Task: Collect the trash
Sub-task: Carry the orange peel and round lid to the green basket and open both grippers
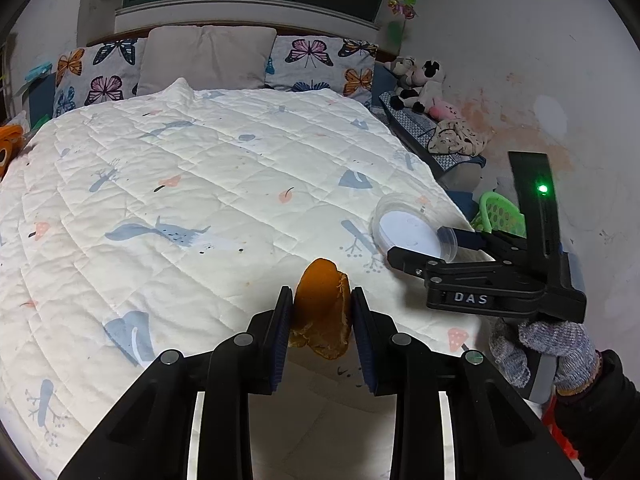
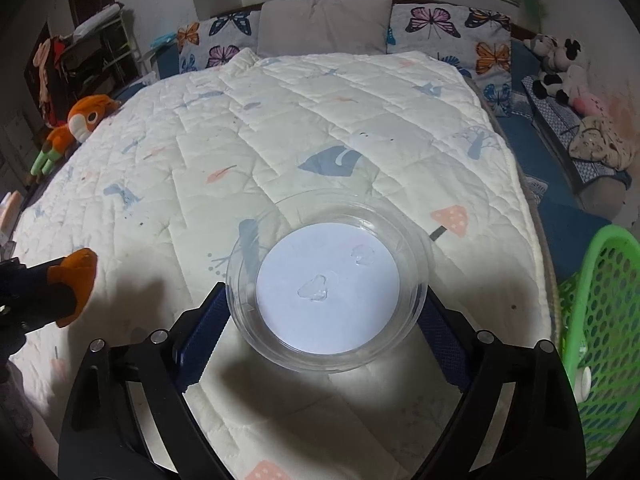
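My left gripper [image 1: 322,294] is shut on a piece of orange peel [image 1: 320,312], held just above the near edge of the white quilted bed [image 1: 200,168]. The right wrist view shows that peel [image 2: 80,272] at the far left. A clear round plastic dish [image 2: 328,280] with a white bottom lies on the quilt [image 2: 360,128] near the bed's right edge. My right gripper [image 2: 324,290] spans it, a blue pad touching the rim on each side. In the left wrist view the right gripper [image 1: 420,242] reaches the dish [image 1: 408,228] from the right, held by a gloved hand [image 1: 552,344].
A green perforated basket [image 2: 600,320] stands on the floor just right of the bed, also seen as the basket [image 1: 500,212] behind the right gripper. Pillows [image 1: 208,56] line the headboard. Plush toys [image 2: 560,68] sit on a bench at the right; an orange plush [image 2: 84,116] lies at the left edge.
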